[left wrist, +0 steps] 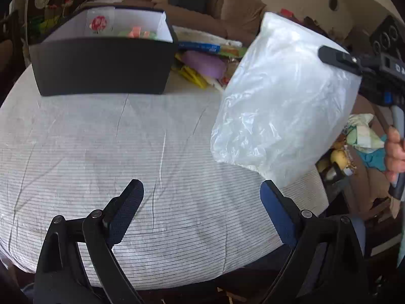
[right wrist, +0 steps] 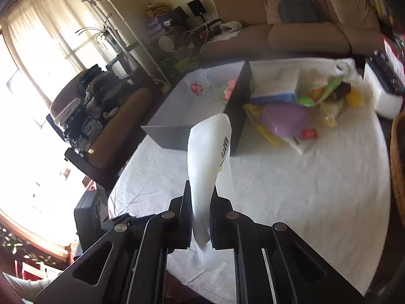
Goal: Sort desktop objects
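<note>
Left wrist view: left hand-held gripper [left wrist: 201, 197] has its jaws spread wide with nothing between them, hovering over the surface covered in a white cloth with thin grey stripes [left wrist: 126, 152]. Right hand-held gripper [left wrist: 329, 55] enters from the right edge, a person's hand [left wrist: 395, 152] on its grey handle, clenched on the upper edge of a translucent white crinkled plastic bag [left wrist: 281, 101]; bag hangs clear above the surface, off the cloth. Right wrist view: right hand-held gripper [right wrist: 200, 217] jaws pinched tight on the bag's folded edge [right wrist: 207, 157], black lettering visible on it, unreadable. Open rectangular box, dark outside and white inside [left wrist: 101, 63], sits at the far side of the surface with a few small pink and green items in it. Just beside the box on the right lies a pile of mixed clutter [right wrist: 291, 111]: purple rounded piece, yellow flat pieces, blue-edged book, green bits. Brown sofa [right wrist: 303, 25] behind.
</note>
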Motion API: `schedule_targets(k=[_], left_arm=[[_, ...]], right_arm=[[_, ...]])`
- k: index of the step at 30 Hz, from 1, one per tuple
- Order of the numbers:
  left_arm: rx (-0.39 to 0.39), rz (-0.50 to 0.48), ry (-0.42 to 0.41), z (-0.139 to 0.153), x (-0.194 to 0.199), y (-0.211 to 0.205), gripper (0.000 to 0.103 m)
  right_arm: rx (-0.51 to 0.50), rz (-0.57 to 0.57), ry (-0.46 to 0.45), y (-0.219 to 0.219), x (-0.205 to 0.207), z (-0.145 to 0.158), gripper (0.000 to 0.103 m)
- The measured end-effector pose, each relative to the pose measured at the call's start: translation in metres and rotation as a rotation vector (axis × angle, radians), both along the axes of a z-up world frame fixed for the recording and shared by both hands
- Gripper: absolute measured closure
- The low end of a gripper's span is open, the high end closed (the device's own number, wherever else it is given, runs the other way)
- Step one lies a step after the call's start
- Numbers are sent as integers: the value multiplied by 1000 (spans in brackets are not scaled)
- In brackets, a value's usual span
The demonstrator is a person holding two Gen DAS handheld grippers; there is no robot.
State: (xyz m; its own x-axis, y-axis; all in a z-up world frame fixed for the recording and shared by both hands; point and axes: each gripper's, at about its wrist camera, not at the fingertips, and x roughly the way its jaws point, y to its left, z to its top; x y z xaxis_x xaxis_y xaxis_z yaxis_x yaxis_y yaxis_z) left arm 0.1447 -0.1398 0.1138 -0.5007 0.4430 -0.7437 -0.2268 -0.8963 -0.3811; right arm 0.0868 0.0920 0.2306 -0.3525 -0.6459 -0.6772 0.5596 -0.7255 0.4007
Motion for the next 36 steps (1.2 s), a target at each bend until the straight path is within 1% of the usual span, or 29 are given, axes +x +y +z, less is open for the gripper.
schedule_targets(k=[2, 4, 6, 9, 13, 16, 18, 19, 21, 22, 23, 24, 25, 26, 27, 28, 29, 30, 32, 33, 35, 36], left_arm=[[0, -3, 43, 19, -2, -4, 10], [-22, 5, 73, 37, -9, -9, 10], [-36, 22, 85, 51, -20, -17, 10], [-41, 71, 99, 69, -45, -40, 10], [-34, 167, 125, 90, -74, -92, 10], [-25, 259, 148, 102, -89, -139, 10], [-41, 306, 154, 104, -99, -167, 10], [-49, 324, 153, 103, -104, -180, 10], [-64, 358, 151, 99, -114, -202, 10], [-76, 371, 148, 96, -120, -211, 10], [-84, 380, 144, 93, -126, -218, 10], [-90, 385, 135, 87, -132, -223, 10], [-89, 384, 123, 81, -140, -227, 10], [-88, 380, 112, 75, -147, -231, 10], [-91, 376, 104, 70, -154, -232, 10], [-97, 366, 97, 64, -161, -232, 10], [-106, 353, 92, 60, -167, -230, 10], [-117, 345, 88, 55, -172, -226, 10], [-131, 325, 81, 48, -184, -219, 10], [-134, 316, 78, 46, -188, -214, 10], [-145, 300, 73, 44, -196, -204, 10], [-149, 295, 70, 44, -201, -200, 10]], right_arm=[[26, 22, 45, -22, -7, 27, 94], [41, 40, 72, -44, -15, 49, 95], [38, 50, 82, -67, -26, 68, 95], [8, 68, 92, -106, -43, 92, 95], [-57, 95, 104, -163, -64, 119, 95], [-135, 75, 104, -205, -87, 131, 95], [-231, 32, 67, -227, -109, 126, 95], [-274, 7, 40, -237, -122, 119, 95], [-342, -68, -16, -250, -146, 94, 95], [-353, -118, -40, -253, -157, 76, 95], [-345, -177, -68, -252, -166, 52, 95], [-305, -227, -97, -251, -174, 28, 95], [-234, -258, -130, -249, -181, 0, 95], [-141, -279, -155, -247, -186, -25, 95], [-35, -288, -167, -243, -189, -47, 91], [59, -289, -170, -235, -189, -64, 90], [136, -280, -160, -227, -189, -73, 90], [186, -264, -131, -218, -185, -76, 89], [307, -223, -13, -209, -173, -69, 87], [359, -197, 26, -206, -167, -66, 82], [390, -140, 50, -200, -161, -59, 64], [408, -123, 59, -198, -159, -57, 44]])
